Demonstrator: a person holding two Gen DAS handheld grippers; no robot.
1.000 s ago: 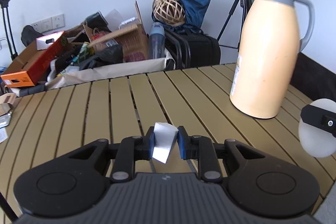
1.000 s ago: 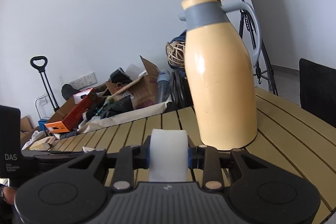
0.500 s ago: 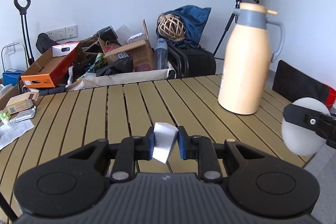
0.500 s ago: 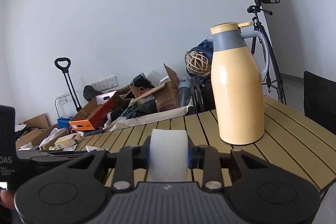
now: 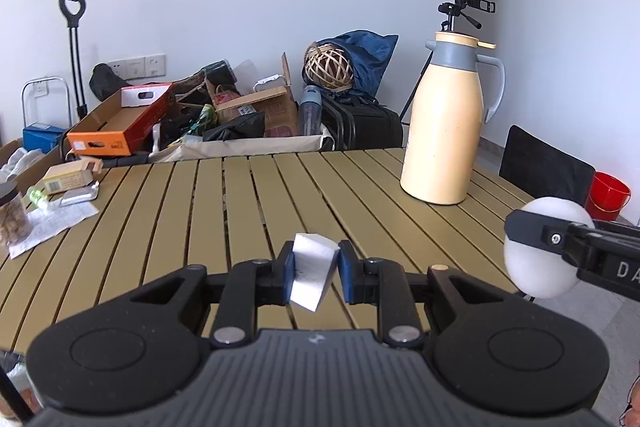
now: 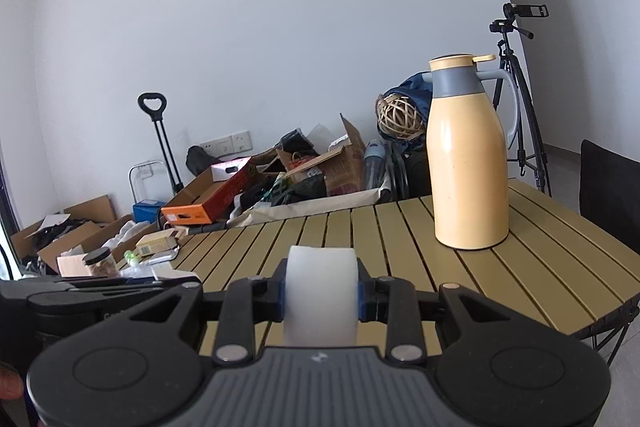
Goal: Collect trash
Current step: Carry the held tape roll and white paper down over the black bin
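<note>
A: Starting with the left wrist view, what is the left claw [image 5: 312, 273] doing?

B: It is clamping a crumpled white paper scrap [image 5: 311, 271] between its blue pads, with the scrap's lower corner poking down below them. The slatted surface [image 5: 240, 211] is lying beneath and ahead, with a tan jug [image 5: 444, 123] standing upright towards its far right.

A: And the other claw, in that same view?

B: The right claw [image 5: 538, 247] is coming in from the right edge, gripping a white foam ball [image 5: 538, 269] just off the surface's corner.

A: What is the right wrist view showing?

B: The ball [image 6: 321, 293] is filling the gap, squeezed between the two pads, so that claw [image 6: 321, 293] is closed on it. Part of the left claw's body is sitting low at the left.

A: Where is the trash going?

B: I'm judging here: a red bucket [image 5: 607, 195] is sitting on the floor beyond the surface's right edge, beside a black chair [image 5: 544, 167]. If that is the bin, it is lying ahead and to the right, nearer the right claw, so the ball would probably reach it first.
</note>
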